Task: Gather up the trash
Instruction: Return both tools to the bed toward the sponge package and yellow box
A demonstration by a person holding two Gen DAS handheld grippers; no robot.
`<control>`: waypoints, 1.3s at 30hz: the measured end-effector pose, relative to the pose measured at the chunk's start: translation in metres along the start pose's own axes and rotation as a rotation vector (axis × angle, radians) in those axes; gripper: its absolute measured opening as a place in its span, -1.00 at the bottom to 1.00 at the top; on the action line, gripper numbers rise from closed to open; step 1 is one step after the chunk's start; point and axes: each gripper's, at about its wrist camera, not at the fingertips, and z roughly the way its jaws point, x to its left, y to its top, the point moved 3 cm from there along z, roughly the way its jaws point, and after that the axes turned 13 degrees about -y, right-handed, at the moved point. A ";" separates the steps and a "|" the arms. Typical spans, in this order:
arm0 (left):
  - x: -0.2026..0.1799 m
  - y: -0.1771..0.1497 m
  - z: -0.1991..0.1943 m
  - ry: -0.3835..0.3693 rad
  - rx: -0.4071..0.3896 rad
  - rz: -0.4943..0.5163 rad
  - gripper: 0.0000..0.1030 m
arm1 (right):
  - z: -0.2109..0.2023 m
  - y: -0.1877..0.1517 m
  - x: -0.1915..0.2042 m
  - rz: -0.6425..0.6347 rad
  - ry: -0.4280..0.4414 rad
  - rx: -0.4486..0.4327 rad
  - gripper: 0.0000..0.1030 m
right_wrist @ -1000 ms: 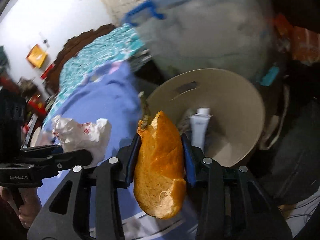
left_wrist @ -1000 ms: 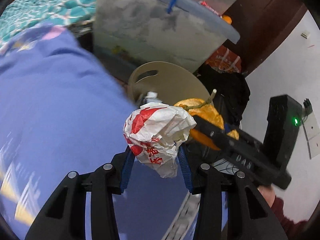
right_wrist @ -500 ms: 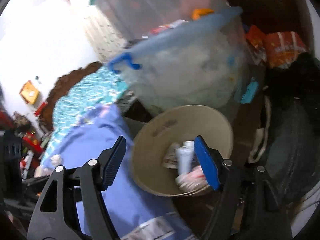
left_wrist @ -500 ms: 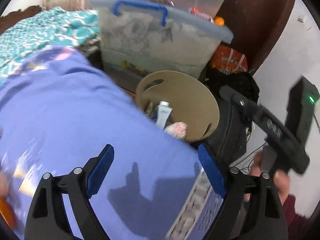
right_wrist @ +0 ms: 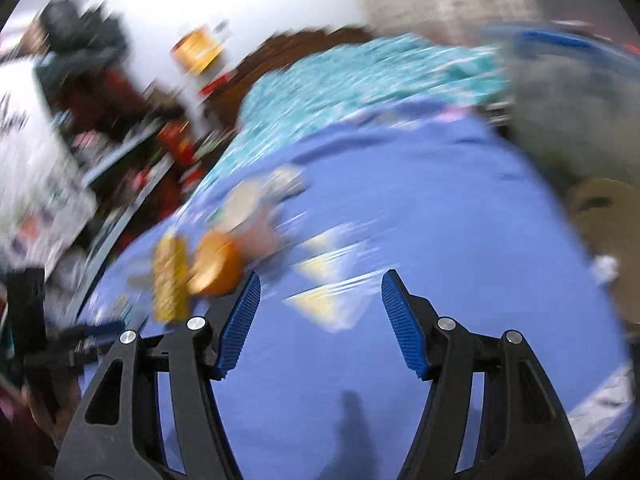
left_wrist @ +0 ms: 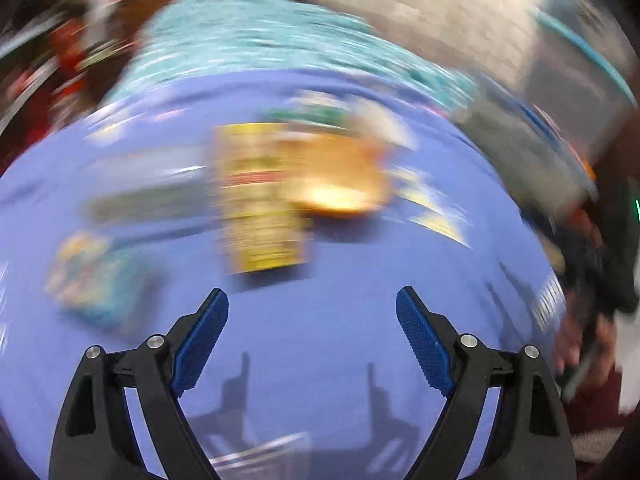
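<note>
Both views are blurred by motion. My left gripper (left_wrist: 312, 312) is open and empty above the blue bedsheet (left_wrist: 320, 360). Ahead of it lie a yellow wrapper (left_wrist: 260, 200), an orange peel piece (left_wrist: 340, 176) and a colourful packet (left_wrist: 88, 272). My right gripper (right_wrist: 320, 304) is open and empty over the same sheet (right_wrist: 400, 200). The yellow wrapper (right_wrist: 170, 276) and the orange piece (right_wrist: 216, 264) lie to its left. The tan bin (right_wrist: 608, 224) shows at the right edge.
A teal patterned blanket (left_wrist: 260, 40) lies beyond the sheet. A clear storage box with a blue handle (right_wrist: 568, 80) stands at the right. Cluttered shelves (right_wrist: 100, 120) line the left wall. The other gripper and hand (left_wrist: 592, 320) show at the right.
Both grippers dropped their loads, the crumpled wrapper and the orange peel, into the bin and opened. Both have since swung left, away from the bin, back over the bed.
</note>
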 end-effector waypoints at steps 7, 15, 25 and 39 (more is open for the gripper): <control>0.115 -0.009 -0.038 0.080 -0.087 -0.281 0.68 | 0.045 -0.022 0.124 -0.189 0.024 0.090 0.64; 0.141 -0.017 -0.033 -0.071 -0.084 -0.310 0.68 | 0.065 -0.025 0.233 -0.516 -0.074 -0.021 -0.30; 0.155 -0.016 -0.022 -0.151 -0.093 -0.303 0.68 | 0.106 -0.048 0.293 -0.791 -0.129 0.022 -0.33; 0.171 -0.017 -0.034 -0.148 -0.136 -0.332 0.68 | 0.073 -0.048 0.289 -0.675 -0.016 0.006 -0.32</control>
